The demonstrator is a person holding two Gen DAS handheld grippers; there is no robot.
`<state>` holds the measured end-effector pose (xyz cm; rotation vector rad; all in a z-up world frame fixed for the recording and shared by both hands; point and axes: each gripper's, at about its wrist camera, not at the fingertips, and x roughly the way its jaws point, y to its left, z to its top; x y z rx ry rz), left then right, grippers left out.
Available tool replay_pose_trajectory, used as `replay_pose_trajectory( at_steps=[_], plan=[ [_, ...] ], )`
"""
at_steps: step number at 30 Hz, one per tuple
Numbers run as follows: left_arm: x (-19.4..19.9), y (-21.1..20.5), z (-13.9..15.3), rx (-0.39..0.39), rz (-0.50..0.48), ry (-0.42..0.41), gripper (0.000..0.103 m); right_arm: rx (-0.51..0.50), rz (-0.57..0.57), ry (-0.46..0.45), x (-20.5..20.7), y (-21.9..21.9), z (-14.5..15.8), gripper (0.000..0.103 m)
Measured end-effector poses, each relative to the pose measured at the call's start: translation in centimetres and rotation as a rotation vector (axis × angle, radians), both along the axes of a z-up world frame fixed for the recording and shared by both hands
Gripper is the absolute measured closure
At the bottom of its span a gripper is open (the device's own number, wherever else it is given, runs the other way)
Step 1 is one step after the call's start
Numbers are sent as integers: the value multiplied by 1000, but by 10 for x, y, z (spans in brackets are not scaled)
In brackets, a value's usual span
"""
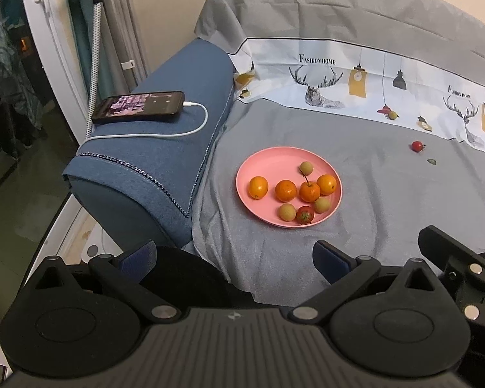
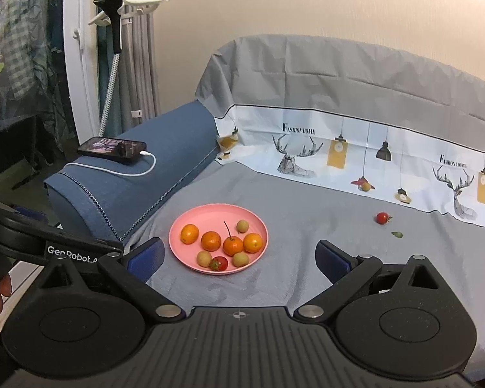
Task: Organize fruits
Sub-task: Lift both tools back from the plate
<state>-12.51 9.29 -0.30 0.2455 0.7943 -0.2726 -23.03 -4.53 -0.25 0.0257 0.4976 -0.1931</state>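
Note:
A pink plate lies on the grey sofa cover and holds several small oranges, pale longans and a red strawberry. A lone cherry tomato lies on the cover to the plate's right, with a small green leaf beside it. My left gripper is open and empty, short of the plate. My right gripper is open and empty, just in front of the plate.
A blue sofa armrest stands left of the plate with a phone and white charging cable on it. The printed backrest cover rises behind. The right gripper's body shows at right.

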Motion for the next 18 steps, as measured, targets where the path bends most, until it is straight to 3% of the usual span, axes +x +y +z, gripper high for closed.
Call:
replay_pose_trajectory(
  at_steps=[18],
  plan=[
    [-2,2,2,-3,-6,5,0,-5,-13,-4,-5,4,3,3]
  ],
)
